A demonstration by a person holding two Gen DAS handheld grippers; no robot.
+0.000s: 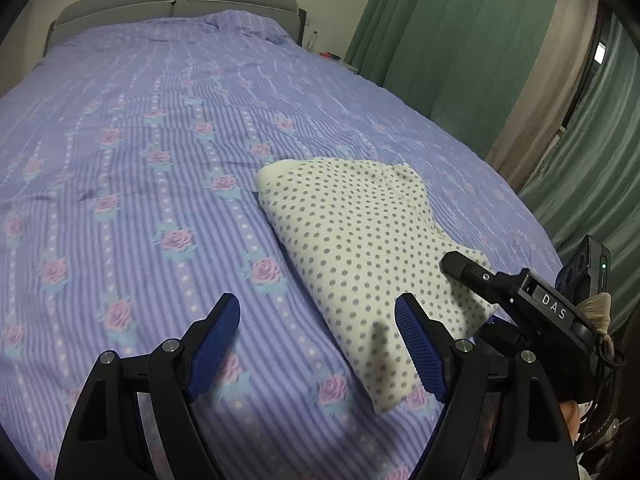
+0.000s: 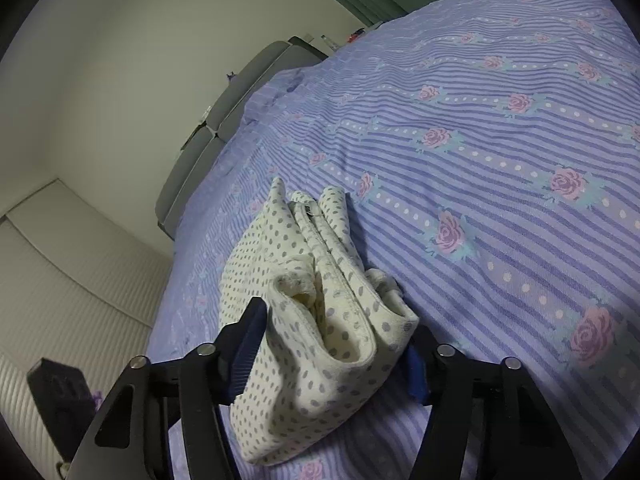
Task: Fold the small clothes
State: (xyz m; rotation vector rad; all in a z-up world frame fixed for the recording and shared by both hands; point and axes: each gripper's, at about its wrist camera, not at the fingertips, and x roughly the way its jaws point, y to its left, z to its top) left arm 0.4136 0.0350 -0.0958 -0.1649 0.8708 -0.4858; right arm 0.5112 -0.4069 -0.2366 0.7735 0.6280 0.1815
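Your left gripper (image 1: pixel 316 344) hovers with fingers spread wide, holding nothing. Your right gripper (image 2: pixel 336 344) straddles the folded polka-dot garment's (image 2: pixel 320 320) thick edge; its right finger is mostly hidden, so grip is unclear. The garment lies on the floral bed (image 1: pixel 140 140).

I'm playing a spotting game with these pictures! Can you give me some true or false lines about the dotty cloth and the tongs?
1. The polka-dot garment lies folded on a bedspread with roses. True.
2. The left tongs squeeze the garment. False: they are wide open, and only one finger overlaps the cloth.
3. The right tongs have the garment's folded end between their fingers. True.
4. The curtains are red. False: they are green.
5. The garment is spread out flat in one layer. False: several layers show at its end.
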